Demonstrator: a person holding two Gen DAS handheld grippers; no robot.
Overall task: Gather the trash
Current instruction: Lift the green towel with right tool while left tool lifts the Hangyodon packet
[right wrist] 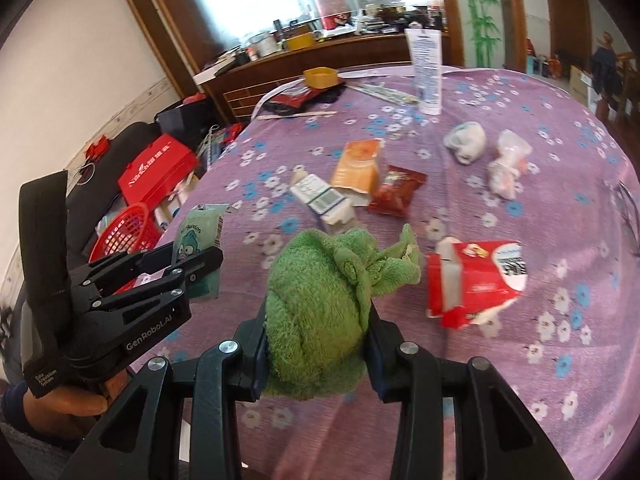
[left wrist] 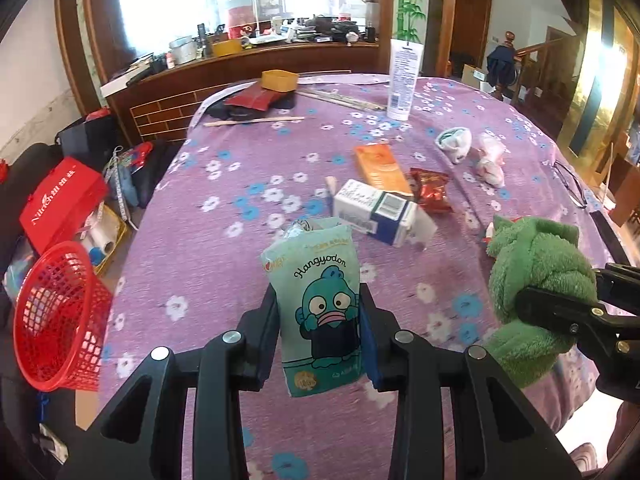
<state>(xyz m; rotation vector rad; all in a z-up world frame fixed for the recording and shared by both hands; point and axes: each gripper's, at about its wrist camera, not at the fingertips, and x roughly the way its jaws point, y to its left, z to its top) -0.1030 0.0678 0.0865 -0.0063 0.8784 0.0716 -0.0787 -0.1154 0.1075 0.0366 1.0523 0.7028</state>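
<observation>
A red basket (left wrist: pixel 60 320) sits off the desk (left wrist: pixel 192 272) edge, far left of the left gripper (left wrist: pixel 320 320) and lower than the purple flowered cloth. The left jaws are clamped tight on a teal pouch (left wrist: pixel 320 300) printed with a cartoon fish; the pouch stands upright between them, its torn top rising above the fingertips, clear of the desk.

Just beyond those jaws and a little right lies a white and blue carton (left wrist: pixel 380 212) on its side. Past it are an orange box (left wrist: pixel 380 166) and a red wrapper (left wrist: pixel 432 190), touching or nearly so. Farther right lie two crumpled wads (left wrist: pixel 490 158), and well beyond stands a white tube (left wrist: pixel 404 78).

The right gripper (right wrist: pixel 318 340) has its jaws partly closed on a green towel (right wrist: pixel 320 300), bunched into a ball that bulges above the fingertips. Just right of these jaws a torn red and white pack (right wrist: pixel 476 280) lies flat on the cloth. The left gripper shows to their left, held by a hand (right wrist: pixel 60 404).
</observation>
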